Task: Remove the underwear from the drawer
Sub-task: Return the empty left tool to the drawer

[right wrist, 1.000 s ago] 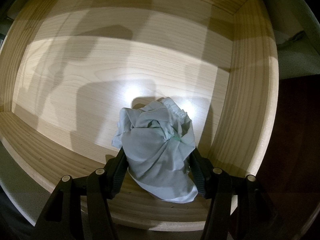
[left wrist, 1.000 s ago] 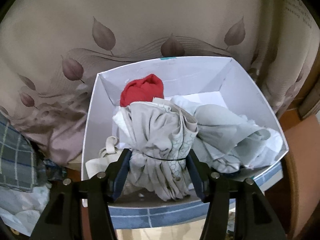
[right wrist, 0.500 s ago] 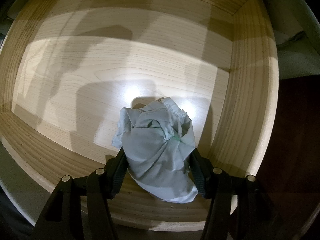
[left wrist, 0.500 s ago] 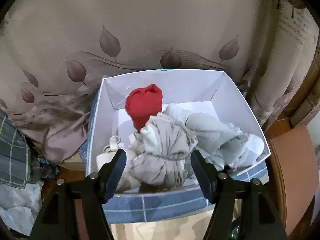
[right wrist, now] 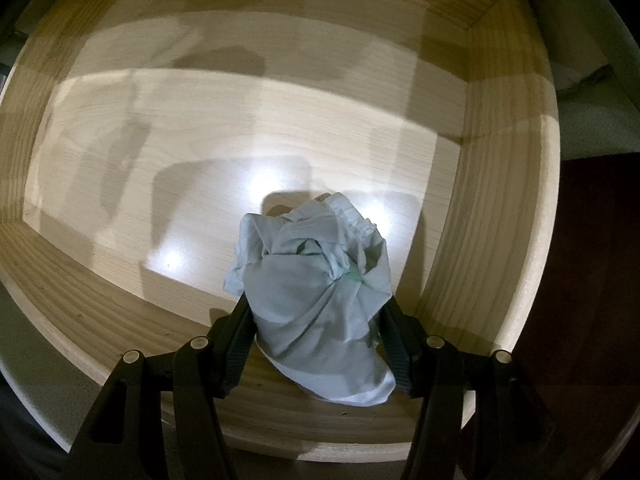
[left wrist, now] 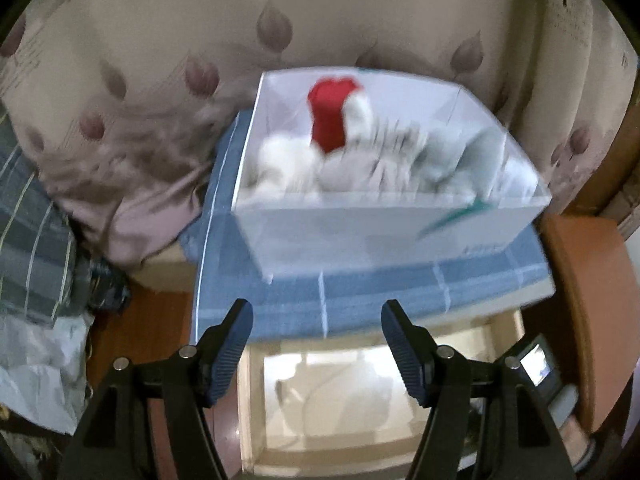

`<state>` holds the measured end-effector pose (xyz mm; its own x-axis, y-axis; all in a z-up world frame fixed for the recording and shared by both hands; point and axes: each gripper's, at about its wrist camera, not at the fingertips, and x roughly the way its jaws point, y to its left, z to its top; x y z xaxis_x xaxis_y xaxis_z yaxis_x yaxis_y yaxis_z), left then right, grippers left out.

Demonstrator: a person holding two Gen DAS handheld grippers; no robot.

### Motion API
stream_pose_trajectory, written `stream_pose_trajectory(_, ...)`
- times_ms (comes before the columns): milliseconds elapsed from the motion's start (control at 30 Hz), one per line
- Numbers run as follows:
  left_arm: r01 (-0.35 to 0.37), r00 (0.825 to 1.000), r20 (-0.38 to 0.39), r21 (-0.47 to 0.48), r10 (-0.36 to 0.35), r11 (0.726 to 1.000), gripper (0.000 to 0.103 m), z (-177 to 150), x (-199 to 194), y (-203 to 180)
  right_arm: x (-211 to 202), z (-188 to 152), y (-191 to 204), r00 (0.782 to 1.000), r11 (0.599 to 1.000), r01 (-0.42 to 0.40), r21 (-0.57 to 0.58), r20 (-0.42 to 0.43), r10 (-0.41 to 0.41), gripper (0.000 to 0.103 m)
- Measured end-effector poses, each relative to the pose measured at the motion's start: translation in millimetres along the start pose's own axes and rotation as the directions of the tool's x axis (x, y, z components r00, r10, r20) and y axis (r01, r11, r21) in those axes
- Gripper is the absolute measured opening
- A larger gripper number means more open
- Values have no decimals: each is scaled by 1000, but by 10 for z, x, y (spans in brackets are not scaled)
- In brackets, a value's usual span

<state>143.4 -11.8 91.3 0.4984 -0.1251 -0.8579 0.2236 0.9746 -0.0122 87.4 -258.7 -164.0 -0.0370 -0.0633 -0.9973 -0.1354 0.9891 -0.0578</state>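
In the left wrist view a white box [left wrist: 360, 232] holds a red rolled underwear [left wrist: 330, 116] and several pale rolled ones [left wrist: 372, 160], all blurred. My left gripper [left wrist: 317, 312] is open and empty, drawn back in front of the box, above the light wooden drawer [left wrist: 256, 400]. In the right wrist view my right gripper [right wrist: 318, 308] points down into the drawer [right wrist: 500, 200] and is shut on a bunched pale grey-green underwear [right wrist: 320, 292]. The rest of the drawer floor is bare.
The box stands on a blue checked cloth [left wrist: 320, 292]. A leaf-patterned beige fabric [left wrist: 160, 60] hangs behind it. Grey plaid cloth [left wrist: 32, 220] lies at the left, brown wooden furniture [left wrist: 580, 280] at the right. The other gripper's small screen [left wrist: 538, 364] shows lower right.
My left gripper opened off the beige bundle, left it in the white box and pulled back, so the drawer now shows below. The right gripper and its underwear have not moved.
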Motion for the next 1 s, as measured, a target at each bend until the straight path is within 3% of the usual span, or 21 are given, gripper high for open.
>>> stream_pose_trajectory(200, -8, 998, -68, -20, 7, 1000, 69, -537, 259, -31, -12, 39, 12, 1000, 1000, 1, -1, -14, -1, 55)
stream_pose_trajectory(467, -20, 992, -125, -97, 8, 995, 69, -936, 613, -18, 25, 187, 43, 996, 1000, 6, 6, -90, -6, 63)
stream_pose_trajectory(700, -11, 984, -177, -119, -10, 993, 69, -1097, 809, -49, 69, 328, 56, 990, 1000, 19, 2, -142, -19, 65)
stream_pose_trajectory(867, -39, 981, -195, -79, 23, 996, 69, -1203, 898, -134, 79, 371, 113, 989, 1000, 22, -1, -148, -22, 66)
stream_pose_trajectory(1000, -27, 987, -159, -95, 11, 995, 69, -1224, 836, -119, 89, 339, 147, 988, 1000, 23, -7, -151, -24, 66)
